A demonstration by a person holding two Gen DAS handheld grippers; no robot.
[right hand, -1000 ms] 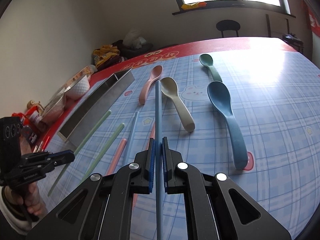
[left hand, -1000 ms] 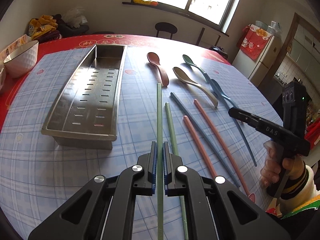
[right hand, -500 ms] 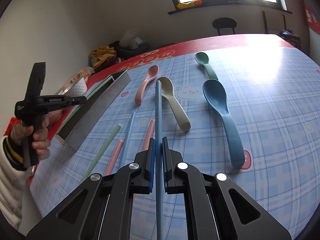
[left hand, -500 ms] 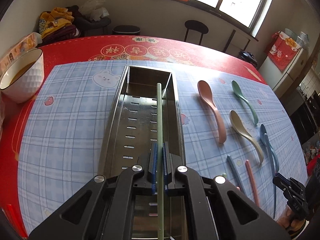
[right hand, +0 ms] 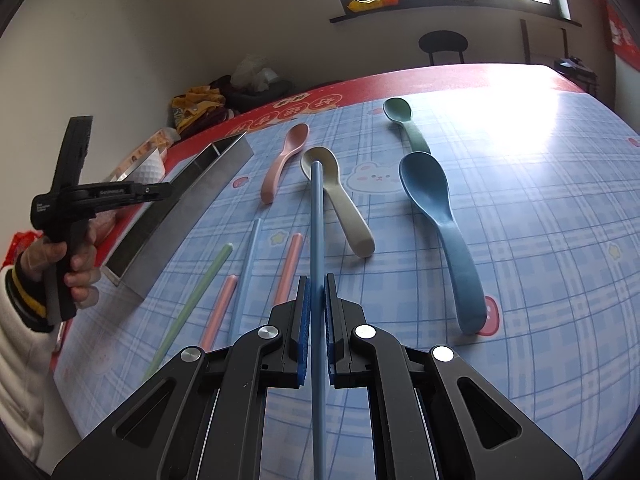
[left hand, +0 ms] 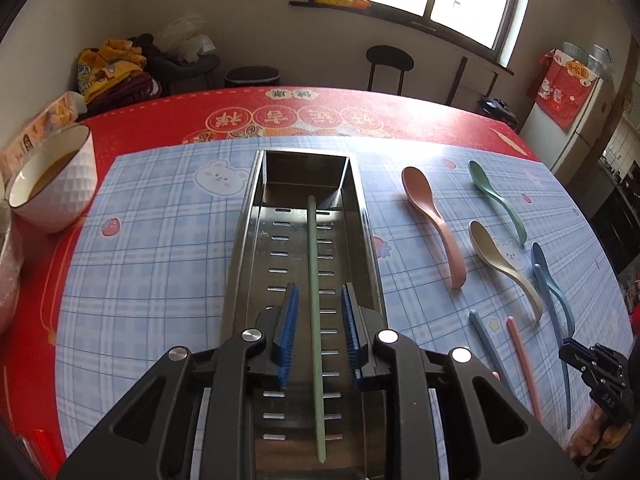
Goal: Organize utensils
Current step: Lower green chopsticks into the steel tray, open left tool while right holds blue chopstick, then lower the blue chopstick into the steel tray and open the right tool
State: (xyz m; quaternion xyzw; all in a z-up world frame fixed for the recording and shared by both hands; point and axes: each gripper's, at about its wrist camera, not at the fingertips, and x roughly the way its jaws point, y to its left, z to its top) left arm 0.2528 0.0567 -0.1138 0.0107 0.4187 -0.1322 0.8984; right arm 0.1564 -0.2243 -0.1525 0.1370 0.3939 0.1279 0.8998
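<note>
A long steel tray [left hand: 244, 232] with a slotted floor sits under my left gripper [left hand: 319, 300]. Its jaws are opening, and a green chopstick [left hand: 314, 280] lies lengthwise in the tray between the blue pads, with a gap on each side. My right gripper [right hand: 316, 292] is shut on a blue chopstick [right hand: 316, 220], held above the checked cloth. On the cloth lie a pink spoon [right hand: 284, 160], a cream spoon [right hand: 340, 200], a green spoon [right hand: 406, 124] and a blue spoon [right hand: 440, 220]. Beside them are a second green chopstick [right hand: 192, 300], two pink chopsticks [right hand: 290, 264] and another blue chopstick [right hand: 246, 264].
A white bowl [left hand: 52, 184] with brown liquid stands left of the tray on the red tablecloth. A person's hand and sleeve [right hand: 24, 292] hold the left gripper near the tray's near end. A stool [left hand: 390, 60] and piled clutter stand beyond the table's far edge.
My left gripper carried the green chopstick from the cloth over the tray, then its jaws parted and the chopstick now lies in the tray. The right gripper kept still, holding the blue chopstick.
</note>
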